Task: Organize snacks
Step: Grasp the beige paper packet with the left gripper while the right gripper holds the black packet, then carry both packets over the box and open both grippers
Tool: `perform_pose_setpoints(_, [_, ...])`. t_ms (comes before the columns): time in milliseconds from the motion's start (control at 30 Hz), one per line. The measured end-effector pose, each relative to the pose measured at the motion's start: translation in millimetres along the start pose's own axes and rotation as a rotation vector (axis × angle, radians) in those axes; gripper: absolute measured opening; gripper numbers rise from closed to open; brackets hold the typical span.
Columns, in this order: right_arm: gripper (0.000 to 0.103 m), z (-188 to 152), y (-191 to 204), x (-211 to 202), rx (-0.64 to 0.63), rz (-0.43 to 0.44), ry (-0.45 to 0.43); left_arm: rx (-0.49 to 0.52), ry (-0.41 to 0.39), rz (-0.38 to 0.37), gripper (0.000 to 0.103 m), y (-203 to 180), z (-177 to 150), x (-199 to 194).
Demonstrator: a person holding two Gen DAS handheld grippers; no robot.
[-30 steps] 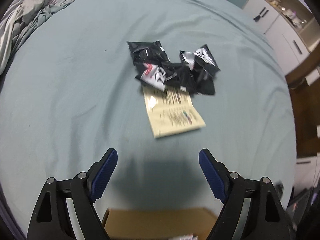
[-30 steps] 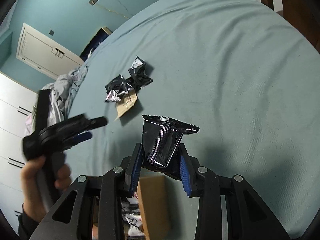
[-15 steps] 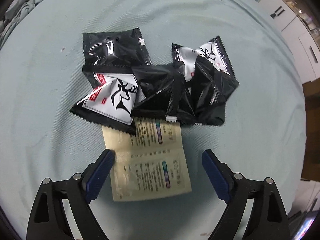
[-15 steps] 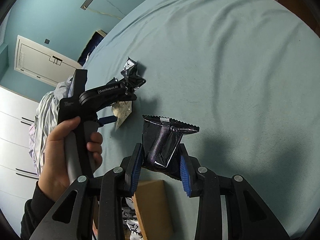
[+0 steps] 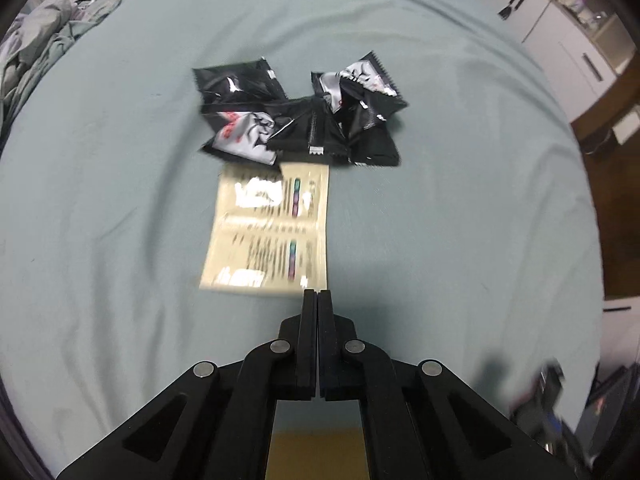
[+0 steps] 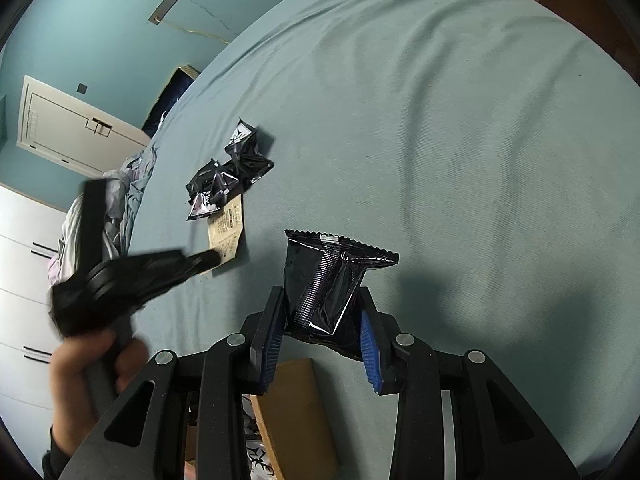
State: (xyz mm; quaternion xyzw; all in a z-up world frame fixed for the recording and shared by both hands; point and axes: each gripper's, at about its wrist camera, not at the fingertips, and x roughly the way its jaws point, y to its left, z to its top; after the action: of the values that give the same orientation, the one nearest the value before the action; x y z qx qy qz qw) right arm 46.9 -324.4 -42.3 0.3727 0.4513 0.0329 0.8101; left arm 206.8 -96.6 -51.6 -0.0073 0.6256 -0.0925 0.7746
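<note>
A bed (image 5: 120, 208) with a pale teal sheet is carrying a cluster of black snack packets (image 5: 304, 120), a beige printed sachet (image 5: 272, 236) touching them, and crumpled bedding (image 5: 36, 52) at one edge.

A heap of snack packets (image 5: 304, 120) is lying on the bed (image 5: 120, 200), overlapping the far end of a flat sachet (image 5: 272, 232). The left gripper (image 5: 317, 294) is sitting at the sachet's near edge. A cardboard box (image 6: 296, 412) is sitting below the right gripper (image 6: 320, 332).
</note>
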Motion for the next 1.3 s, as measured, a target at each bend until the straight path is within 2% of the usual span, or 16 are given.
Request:
perform_pose_setpoints(267, [0.033,-11,3,-19,0.018,0.016,-0.013,0.002,-0.077,-0.013,0.0,32,-25,-75])
perform_pose_setpoints(433, [0.033,-12,-1,-19,0.043,0.017,-0.009,0.004,-0.07,-0.007,0.002,42,-34,-80])
perform_pose_setpoints(467, [0.033,-12,-2,-18,0.049,0.019,-0.003,0.006,-0.068,-0.002,0.013,43,-33,-78])
perform_pose_setpoints(500, [0.033,-12,-3,-17,0.052,0.019,0.003,0.01,-0.061,0.005,0.041,42,-32,-76])
perform_pose_setpoints(533, [0.033,-12,-4,-17,0.057,0.02,0.008,0.015,-0.049,0.015,0.062,40,-28,-67])
perform_pose_setpoints(567, [0.033,-12,-4,-16,0.058,0.02,0.012,0.019,-0.042,0.031,0.09,38,-28,-65])
perform_pose_setpoints(600, [0.033,-11,-4,-16,0.061,0.021,0.015,0.021,-0.056,0.054,0.092,36,-25,-58])
perform_pose_setpoints(667, [0.033,-10,-4,-14,0.062,0.027,0.022,0.025,-0.047,0.081,0.092,32,-20,-43])
perform_pose_setpoints(800, [0.033,-6,-2,-6,0.055,0.041,0.047,0.033,0.017,0.082,0.092,22,0,-3])
perform_pose_setpoints(1000, [0.033,1,-4,15,0.044,0.064,0.105,-0.008,0.03,0.078,0.092,15,34,34])
perform_pose_setpoints(1100, [0.033,6,-10,24,0.058,0.075,0.13,-0.018,0.072,0.093,0.092,14,47,55])
perform_pose_setpoints(1167, [0.033,7,-11,28,0.06,0.079,0.136,-0.007,0.069,0.12,0.092,13,51,62])
perform_pose_setpoints(1233, [0.033,7,-11,30,0.059,0.081,0.14,0.023,0.042,0.151,0.084,9,52,63])
perform_pose_setpoints(1300, [0.033,7,-11,31,0.057,0.082,0.142,0.047,0.023,0.137,0.065,7,51,59])
